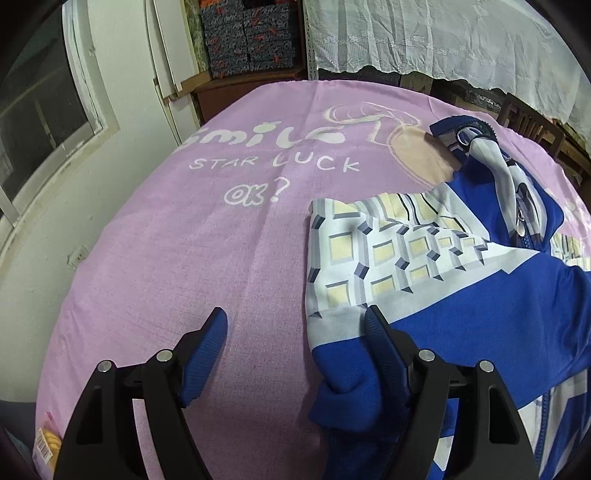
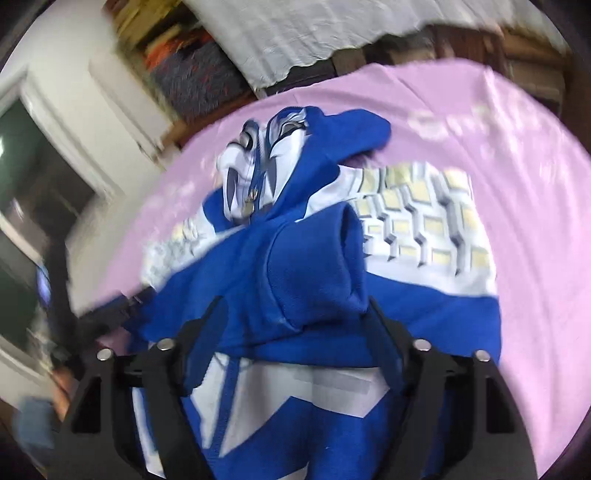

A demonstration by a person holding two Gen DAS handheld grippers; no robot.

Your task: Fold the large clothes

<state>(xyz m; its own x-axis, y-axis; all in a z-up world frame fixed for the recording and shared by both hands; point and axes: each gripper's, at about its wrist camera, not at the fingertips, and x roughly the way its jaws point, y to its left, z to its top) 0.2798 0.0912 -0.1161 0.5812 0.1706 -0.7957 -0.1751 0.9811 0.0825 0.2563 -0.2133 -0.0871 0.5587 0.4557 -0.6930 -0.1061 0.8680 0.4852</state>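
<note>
A blue and white zip jacket (image 1: 461, 295) with a yellow-square print lies on a pink sheet (image 1: 184, 258) printed with "STAR LUCK OK?". My left gripper (image 1: 295, 328) stands open at the jacket's left edge. Its right finger (image 1: 380, 343) rests over the fabric, a blue cuff (image 1: 347, 391) bunches just inside it, and its left finger is over bare sheet. In the blurred right wrist view the jacket (image 2: 424, 229) lies with its zip and collar (image 2: 258, 177) pointing away. A blue sleeve (image 2: 314, 266) is folded across the body. My right gripper (image 2: 295, 314) hangs open over that sleeve.
A white wall with a window (image 1: 44, 122) runs along the left. Stacked patterned boxes (image 1: 251, 33) and a white lace cloth (image 1: 443, 37) stand behind the bed, and a wooden chair (image 1: 532, 129) is at the far right. A small barcoded packet (image 1: 46, 443) lies at the sheet's near left corner.
</note>
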